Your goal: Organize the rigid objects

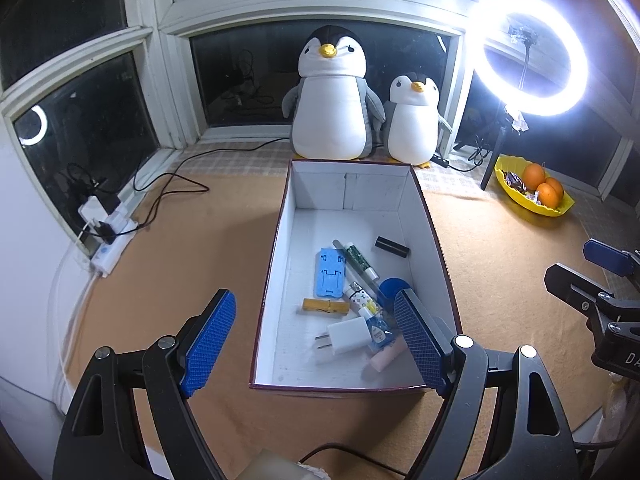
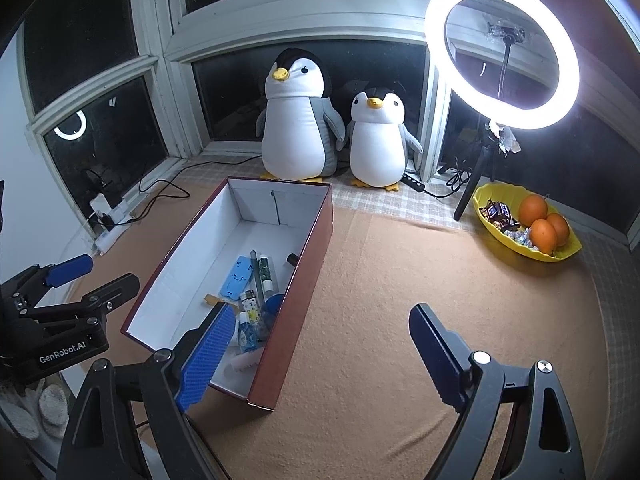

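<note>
A cardboard box (image 1: 428, 216) (image 2: 316, 248), white inside and dark red outside, stands on the orange cloth. Small rigid items lie in it: a blue phone stand (image 1: 329, 276) (image 2: 237, 276), a green tube (image 1: 360, 259), a black cylinder (image 1: 392, 247), a yellow clip (image 1: 325, 306), a white charger (image 1: 344, 336), a blue lid (image 1: 394, 286) and a pink tube (image 1: 386, 354). My left gripper (image 1: 316, 344) (image 2: 100, 276) hovers open above the box's near end, holding nothing. My right gripper (image 2: 320, 340) (image 1: 576, 266) is open and empty, straddling the box's right wall and the cloth.
Two plush penguins (image 1: 334, 96) (image 1: 414, 120) sit behind the box at the window. A lit ring light (image 2: 502, 52) on a tripod stands back right, beside a yellow bowl (image 2: 524, 252) of oranges and sweets. A power strip (image 1: 110, 236) with cables lies at the left.
</note>
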`<action>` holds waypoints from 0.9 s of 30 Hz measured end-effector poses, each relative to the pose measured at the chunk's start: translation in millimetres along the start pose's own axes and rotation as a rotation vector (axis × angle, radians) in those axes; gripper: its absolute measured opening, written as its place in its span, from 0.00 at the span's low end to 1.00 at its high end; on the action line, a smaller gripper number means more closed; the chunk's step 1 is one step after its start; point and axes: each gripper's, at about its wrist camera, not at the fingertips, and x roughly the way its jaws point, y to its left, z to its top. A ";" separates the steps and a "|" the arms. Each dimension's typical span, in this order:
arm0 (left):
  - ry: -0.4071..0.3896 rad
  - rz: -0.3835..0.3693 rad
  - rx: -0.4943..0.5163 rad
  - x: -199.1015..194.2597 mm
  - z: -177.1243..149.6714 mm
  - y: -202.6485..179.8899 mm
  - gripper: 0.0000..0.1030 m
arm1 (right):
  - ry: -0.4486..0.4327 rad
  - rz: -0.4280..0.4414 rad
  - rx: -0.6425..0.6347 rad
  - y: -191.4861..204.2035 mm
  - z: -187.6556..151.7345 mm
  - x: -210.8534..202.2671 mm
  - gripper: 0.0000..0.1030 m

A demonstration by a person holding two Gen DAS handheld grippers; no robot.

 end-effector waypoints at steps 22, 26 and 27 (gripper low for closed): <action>0.019 -0.010 -0.002 5.1 -1.2 0.3 0.80 | 0.012 0.001 -0.008 2.9 0.2 2.3 0.84; 0.020 -0.008 0.000 5.4 -1.4 -0.3 0.80 | 0.012 0.001 -0.006 3.2 0.1 2.4 0.84; 0.019 -0.009 -0.001 5.1 -1.2 -0.4 0.80 | 0.014 0.000 -0.005 3.0 0.0 3.2 0.84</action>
